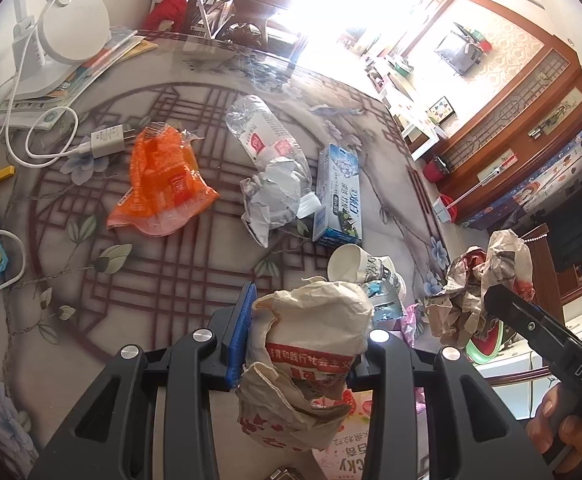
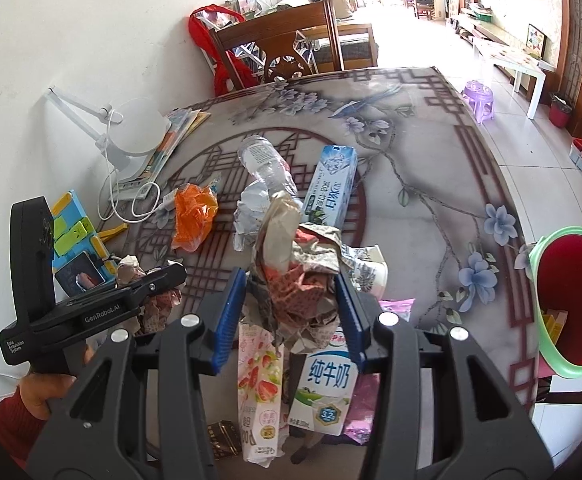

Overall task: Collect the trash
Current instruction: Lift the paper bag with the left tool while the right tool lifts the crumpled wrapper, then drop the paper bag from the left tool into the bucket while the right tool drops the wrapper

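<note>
- Currently both grippers carry trash above the patterned surface (image 2: 431, 184); the left gripper (image 1: 307, 344) is clamped on a crumpled cream paper wad (image 1: 311, 360) with red printed characters, its blue pads pressed into either side.
- The right gripper (image 2: 291, 304) is closed at a medium width on a crumpled newspaper ball (image 2: 299, 272), which bulges up above the fingertips.
- The red bin (image 2: 571, 304) with a pale green rim stands off the surface's edge, at the right of the right wrist view; its mouth tilts toward the camera and some yellow scraps lie inside.
- Judging from both views, the bin lies to the right of both grippers, and the right gripper is clearly the nearer one, so its ball would likely go in first, with a sideways swing to the right.
- The left gripper sits well apart from the bin, on the far side of the right one, and would have to cross over or wait.
- Left on the surface: an orange plastic wrapper (image 1: 159, 184), a crushed clear bottle (image 1: 267, 140), a blue toothpaste box (image 1: 339, 192), a paper cup (image 1: 351, 268), a milk carton (image 2: 323, 384) and a strawberry snack packet (image 2: 259, 392).
</note>
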Demonstrator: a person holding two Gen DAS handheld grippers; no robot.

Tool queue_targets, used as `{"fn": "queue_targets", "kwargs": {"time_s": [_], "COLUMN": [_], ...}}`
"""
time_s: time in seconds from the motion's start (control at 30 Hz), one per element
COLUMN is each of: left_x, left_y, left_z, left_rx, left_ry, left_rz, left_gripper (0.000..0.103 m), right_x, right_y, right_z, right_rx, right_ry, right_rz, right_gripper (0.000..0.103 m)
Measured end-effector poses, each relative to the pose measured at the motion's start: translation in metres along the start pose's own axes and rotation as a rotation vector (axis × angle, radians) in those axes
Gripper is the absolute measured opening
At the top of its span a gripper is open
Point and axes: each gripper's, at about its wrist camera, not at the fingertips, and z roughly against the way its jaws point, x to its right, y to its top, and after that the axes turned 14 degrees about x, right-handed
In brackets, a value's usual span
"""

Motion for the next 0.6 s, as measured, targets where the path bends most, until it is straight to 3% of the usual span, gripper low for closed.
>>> {"fn": "queue_targets", "kwargs": {"time_s": [0.33, 0.6], "left_x": [0.043, 0.099], "left_y": [0.004, 0.002], "left_z": [-0.012, -0.034], "left_rx": [0.011, -0.009], "left_ry": [-0.032, -0.076], "left_rz": [-0.046, -0.095], "left_gripper": [0.034, 0.034], "right_x": [0.045, 0.103], "right_y": [0.009, 0.011], "right_z": [0.014, 0.031], "right_rx": [0.033, 0.049], "right_ry": [-0.051, -0.129], "right_rz": [-0.033, -0.062], "right_gripper": [0.044, 0.044]}}
